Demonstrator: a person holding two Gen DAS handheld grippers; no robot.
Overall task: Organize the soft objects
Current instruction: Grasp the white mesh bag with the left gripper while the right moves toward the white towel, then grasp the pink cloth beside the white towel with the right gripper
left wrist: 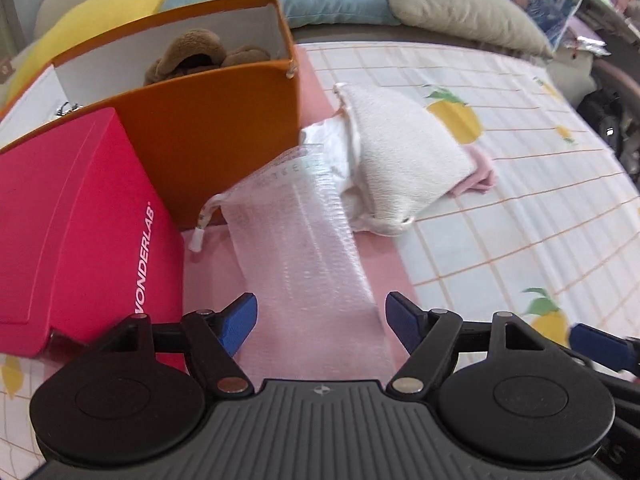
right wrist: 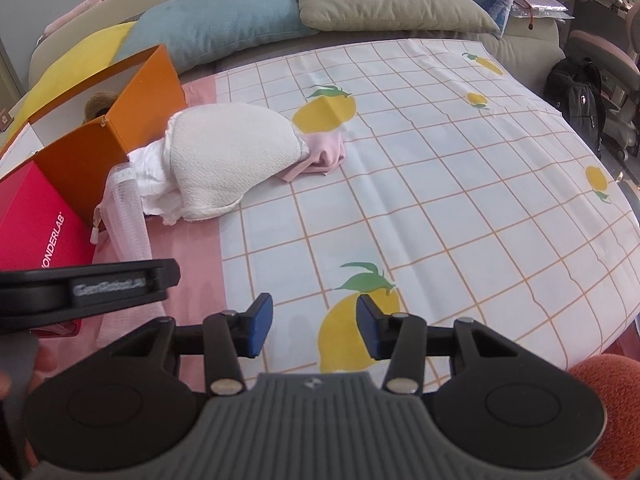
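A sheet of bubble wrap (left wrist: 304, 248) lies on the pink cloth, running from between my left gripper's (left wrist: 321, 322) open fingers toward a cream towel bundle (left wrist: 404, 152). The bundle rests over white fabric (left wrist: 328, 140) and a pink cloth (left wrist: 482, 172). An orange box (left wrist: 208, 128) holds a brown plush toy (left wrist: 200, 56). In the right wrist view, my right gripper (right wrist: 316, 330) is open and empty above the lemon-print sheet (right wrist: 460, 184); the towel bundle (right wrist: 228, 152), bubble wrap (right wrist: 128, 216) and orange box (right wrist: 100, 148) lie far left.
A red WONDERLAB box (left wrist: 68, 224) stands left of the orange box. Yellow (right wrist: 76, 68), blue (right wrist: 216, 24) and grey-green (right wrist: 384, 0) pillows line the bed's head. A black backpack (right wrist: 576, 96) and chairs stand past the right edge. An orange cushion (right wrist: 608, 400) sits at lower right.
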